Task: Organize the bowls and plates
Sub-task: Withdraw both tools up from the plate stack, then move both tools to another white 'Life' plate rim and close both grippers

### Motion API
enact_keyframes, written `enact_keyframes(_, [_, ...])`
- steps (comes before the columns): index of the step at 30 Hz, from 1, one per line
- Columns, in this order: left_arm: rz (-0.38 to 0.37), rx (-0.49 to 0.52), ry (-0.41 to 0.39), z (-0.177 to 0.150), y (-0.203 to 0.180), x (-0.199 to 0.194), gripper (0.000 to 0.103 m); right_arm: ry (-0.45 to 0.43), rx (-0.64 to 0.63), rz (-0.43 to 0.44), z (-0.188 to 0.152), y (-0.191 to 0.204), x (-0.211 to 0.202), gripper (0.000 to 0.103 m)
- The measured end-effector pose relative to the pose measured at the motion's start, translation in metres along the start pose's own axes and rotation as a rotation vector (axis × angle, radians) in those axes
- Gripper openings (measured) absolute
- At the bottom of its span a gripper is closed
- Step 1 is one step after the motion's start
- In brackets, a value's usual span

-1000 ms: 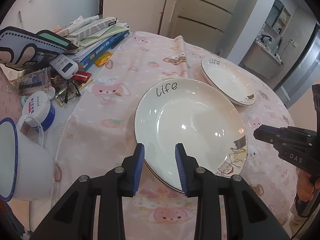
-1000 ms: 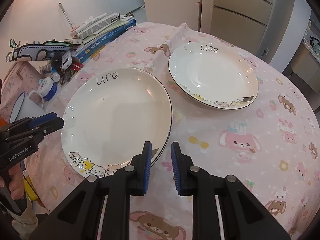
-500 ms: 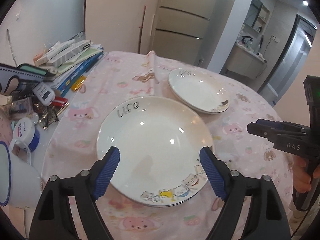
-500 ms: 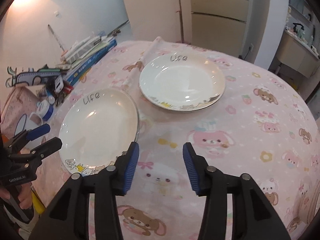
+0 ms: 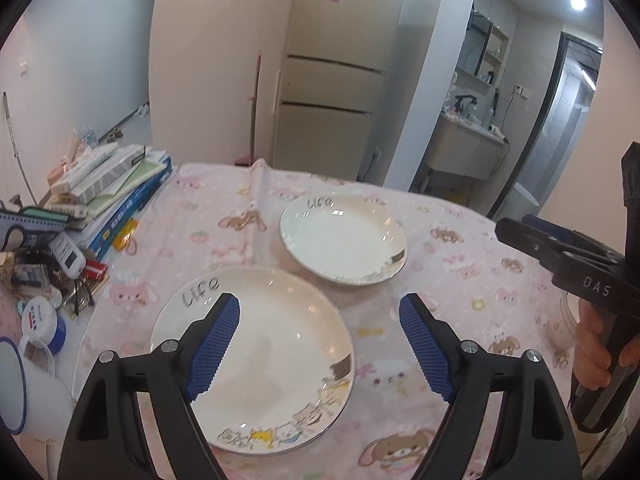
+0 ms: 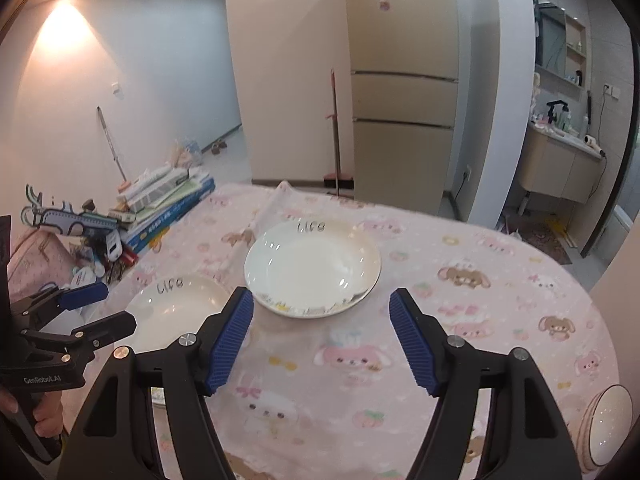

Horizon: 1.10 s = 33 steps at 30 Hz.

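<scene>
Two white plates marked "life" lie on the pink cartoon tablecloth. The near plate (image 5: 272, 360) (image 6: 176, 312) seems to rest on a second one, since a double rim shows at its front. The far plate (image 5: 344, 244) (image 6: 312, 264) lies alone toward the table's middle. My left gripper (image 5: 319, 304) (image 6: 118, 308) hovers above the near plate, open wide, with nothing between its blue pads. My right gripper (image 6: 321, 296) (image 5: 514, 226) hangs over the cloth in front of the far plate; its jaws are opening and hold nothing.
A pile of books (image 5: 120, 184) and small clutter fills the table's left side, with a blue-rimmed white mug (image 5: 24, 392) at the near left. A white round dish (image 6: 608, 420) sits at the near right edge. A person's hand (image 5: 596, 344) holds the right gripper. A fridge (image 5: 332, 80) stands beyond the table.
Both grippers have lifted up and back from the near plate's front rim. Their jaws went from narrow to wide apart. Both plates stay where they were.
</scene>
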<state>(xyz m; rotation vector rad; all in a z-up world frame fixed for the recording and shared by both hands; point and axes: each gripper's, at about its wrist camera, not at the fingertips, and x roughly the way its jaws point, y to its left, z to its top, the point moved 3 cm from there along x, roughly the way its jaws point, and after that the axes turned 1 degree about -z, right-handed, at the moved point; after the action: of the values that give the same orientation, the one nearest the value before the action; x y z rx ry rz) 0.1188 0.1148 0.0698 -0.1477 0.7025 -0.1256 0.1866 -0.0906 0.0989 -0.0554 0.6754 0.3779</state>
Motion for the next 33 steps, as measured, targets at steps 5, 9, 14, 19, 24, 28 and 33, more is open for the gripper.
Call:
enact_keyframes(5, [0.000, 0.039, -0.037, 0.028, -0.021, 0.003, 0.084, -0.047, 0.049, -0.005, 0.020, -0.015, -0.002, 0.070])
enact_keyframes(9, [-0.022, 0.027, -0.068, 0.052, -0.027, 0.015, 0.084, -0.078, 0.083, -0.028, 0.038, -0.029, 0.000, 0.070])
enact_keyframes(14, [-0.030, 0.004, -0.065, 0.080, -0.024, 0.035, 0.084, -0.073, 0.151, -0.029, 0.054, -0.052, 0.012, 0.070])
enact_keyframes(19, [-0.037, -0.009, -0.092, 0.111, -0.020, 0.048, 0.084, -0.101, 0.247, -0.055, 0.072, -0.076, 0.024, 0.070])
enact_keyframes(24, [-0.014, -0.025, -0.033, 0.125, -0.007, 0.089, 0.084, -0.084, 0.293, -0.014, 0.087, -0.083, 0.045, 0.070])
enact_keyframes(28, [0.008, -0.058, 0.080, 0.117, 0.013, 0.130, 0.084, 0.006, 0.273, -0.047, 0.080, -0.082, 0.078, 0.070])
enact_keyframes(33, [0.018, -0.121, 0.159, 0.110, 0.041, 0.169, 0.083, 0.108, 0.271, -0.046, 0.067, -0.086, 0.113, 0.070])
